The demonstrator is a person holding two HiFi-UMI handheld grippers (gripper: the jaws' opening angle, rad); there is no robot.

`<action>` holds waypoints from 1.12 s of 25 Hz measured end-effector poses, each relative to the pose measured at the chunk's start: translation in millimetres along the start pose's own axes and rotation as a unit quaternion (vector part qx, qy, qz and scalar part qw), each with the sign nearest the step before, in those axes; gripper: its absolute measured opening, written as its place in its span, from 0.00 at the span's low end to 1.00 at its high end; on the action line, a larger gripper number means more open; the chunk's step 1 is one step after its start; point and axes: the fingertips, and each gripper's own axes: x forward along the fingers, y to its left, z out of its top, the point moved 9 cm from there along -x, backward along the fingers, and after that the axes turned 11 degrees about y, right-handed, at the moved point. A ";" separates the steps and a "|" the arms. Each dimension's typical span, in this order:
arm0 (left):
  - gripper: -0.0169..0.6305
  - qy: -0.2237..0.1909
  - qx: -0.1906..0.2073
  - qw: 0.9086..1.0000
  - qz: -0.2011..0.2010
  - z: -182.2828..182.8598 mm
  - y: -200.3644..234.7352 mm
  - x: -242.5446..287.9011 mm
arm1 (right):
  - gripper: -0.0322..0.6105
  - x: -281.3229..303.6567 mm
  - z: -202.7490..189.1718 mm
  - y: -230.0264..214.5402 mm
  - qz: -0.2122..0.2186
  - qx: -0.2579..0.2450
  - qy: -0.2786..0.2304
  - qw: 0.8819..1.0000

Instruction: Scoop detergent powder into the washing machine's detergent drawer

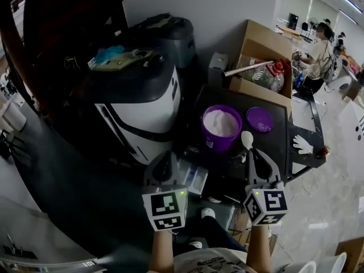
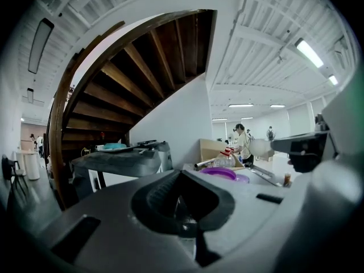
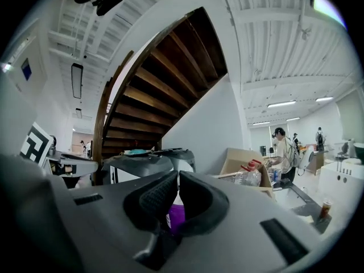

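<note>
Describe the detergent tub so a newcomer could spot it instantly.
Right of the white washing machine stands a black table. On it, in front of the cardboard box, is the purple tub: open and full of white powder, unlike the flat purple lid beside it.

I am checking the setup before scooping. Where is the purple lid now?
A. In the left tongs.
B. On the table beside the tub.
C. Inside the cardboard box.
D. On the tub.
B: the purple lid lies on the dark table, beside the open purple tub of white powder.
</note>
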 end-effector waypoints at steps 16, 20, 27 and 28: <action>0.03 0.029 -0.003 0.999 0.032 34.3 -3.5 99.3 | 0.08 133.0 21.3 -47.3 0.075 -0.027 0.134 0.988; 0.03 0.036 0.001 0.999 0.035 38.8 -3.4 113.3 | 0.08 157.9 23.3 -51.0 0.090 -0.053 0.187 0.977; 0.03 0.051 0.002 0.998 0.042 38.6 -0.8 130.8 | 0.08 194.0 21.5 -58.2 0.113 -0.079 0.275 0.952; 0.03 0.053 0.002 0.998 0.042 38.0 -0.7 132.8 | 0.08 198.3 20.6 -58.7 0.116 -0.085 0.286 0.947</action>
